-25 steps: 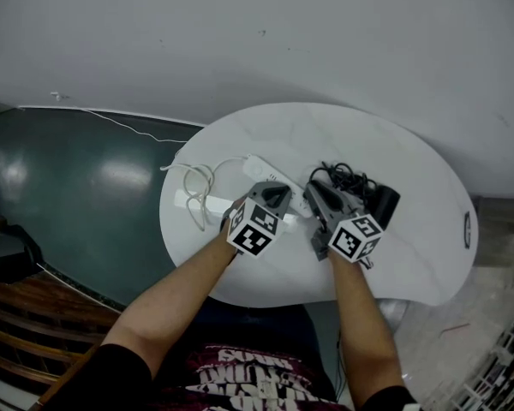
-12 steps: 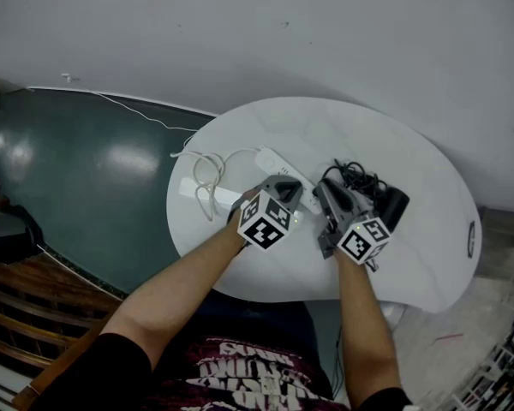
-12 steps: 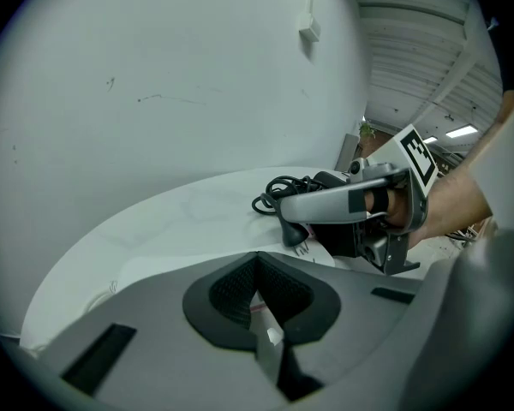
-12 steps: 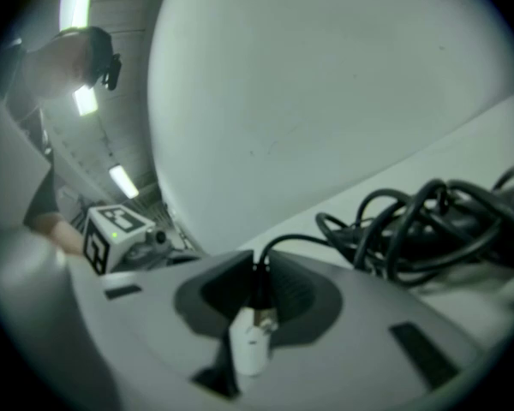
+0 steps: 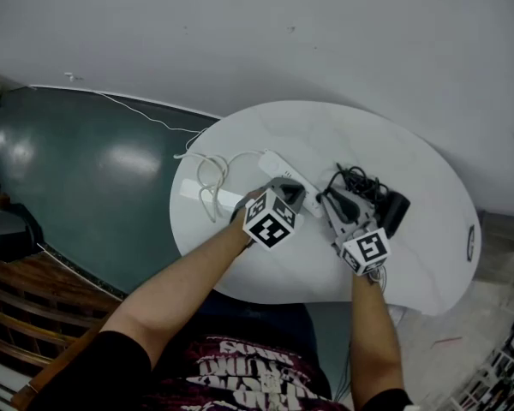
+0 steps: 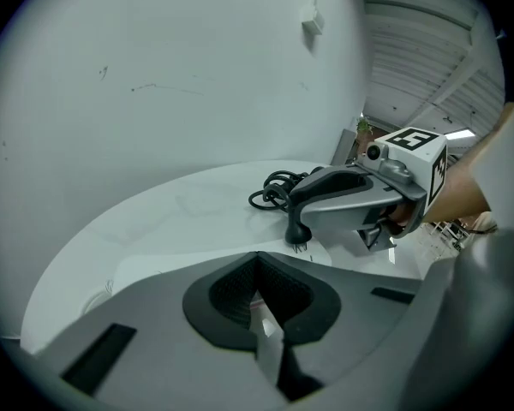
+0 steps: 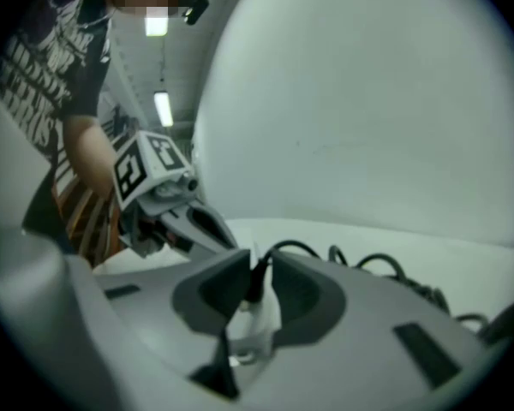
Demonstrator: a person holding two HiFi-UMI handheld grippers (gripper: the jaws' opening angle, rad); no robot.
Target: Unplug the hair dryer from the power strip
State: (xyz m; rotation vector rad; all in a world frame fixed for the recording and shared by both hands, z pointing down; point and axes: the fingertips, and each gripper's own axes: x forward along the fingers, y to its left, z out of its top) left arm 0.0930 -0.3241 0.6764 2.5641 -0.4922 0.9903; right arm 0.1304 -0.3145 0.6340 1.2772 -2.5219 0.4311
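Observation:
On the white round table (image 5: 325,135) lies a white power strip (image 5: 278,168). My left gripper (image 5: 288,187) sits over its near part, and its jaws (image 6: 259,302) stand together with a white sliver of the strip (image 6: 176,268) between them. The hair dryer's black plug (image 6: 298,229) stands at the strip's far end, between the tips of my right gripper (image 5: 331,193). In the right gripper view the plug (image 7: 258,282) sits in the narrow gap of that gripper (image 7: 257,291), whose jaws are opening. The black hair dryer (image 5: 391,208) and its coiled cable (image 5: 355,178) lie just behind.
A loose white cord (image 5: 210,182) loops at the table's left side by the strip's other end. Beyond the left rim is a dark green floor (image 5: 86,169). A pale wall rises behind the table.
My right gripper has rolled about its own axis, and its marker cube now sits lower and further right. The left gripper has kept its place on the strip.

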